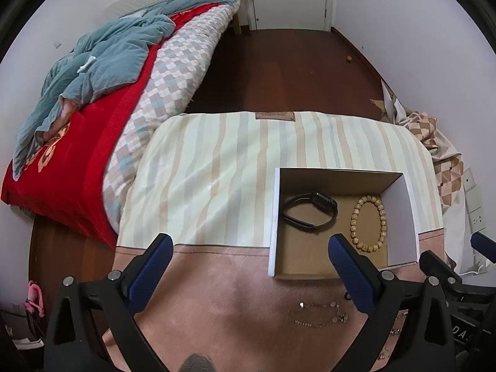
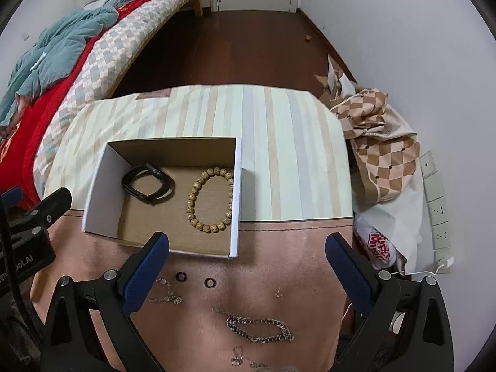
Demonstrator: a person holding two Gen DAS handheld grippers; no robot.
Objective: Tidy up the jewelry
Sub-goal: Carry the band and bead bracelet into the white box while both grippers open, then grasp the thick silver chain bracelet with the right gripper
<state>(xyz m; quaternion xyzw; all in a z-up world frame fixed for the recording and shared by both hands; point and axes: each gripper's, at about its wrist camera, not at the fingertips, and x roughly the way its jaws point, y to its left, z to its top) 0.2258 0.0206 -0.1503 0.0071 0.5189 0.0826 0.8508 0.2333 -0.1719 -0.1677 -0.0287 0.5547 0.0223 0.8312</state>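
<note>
An open cardboard box (image 1: 272,217) (image 2: 237,192) stands on the cloth-covered table. Inside lie a black watch (image 1: 310,212) (image 2: 147,184) and a wooden bead bracelet (image 1: 369,223) (image 2: 209,200). On the pink cloth in front of the box lie a thin silver chain (image 1: 319,314) (image 2: 166,293), two small dark rings (image 2: 180,276) (image 2: 209,282), a chunky silver chain (image 2: 260,330), a tiny stud (image 2: 278,294) and small earrings (image 2: 237,359). My left gripper (image 1: 251,245) is open and empty above the cloth left of the box. My right gripper (image 2: 248,245) is open and empty above the rings.
A bed with a red blanket (image 1: 77,155) and a checkered quilt (image 1: 173,71) stands to the left. Crumpled checkered fabric (image 2: 381,142) and a plastic bag (image 2: 378,248) lie right of the table, by a power strip (image 2: 437,207). Dark wood floor (image 1: 279,71) lies beyond.
</note>
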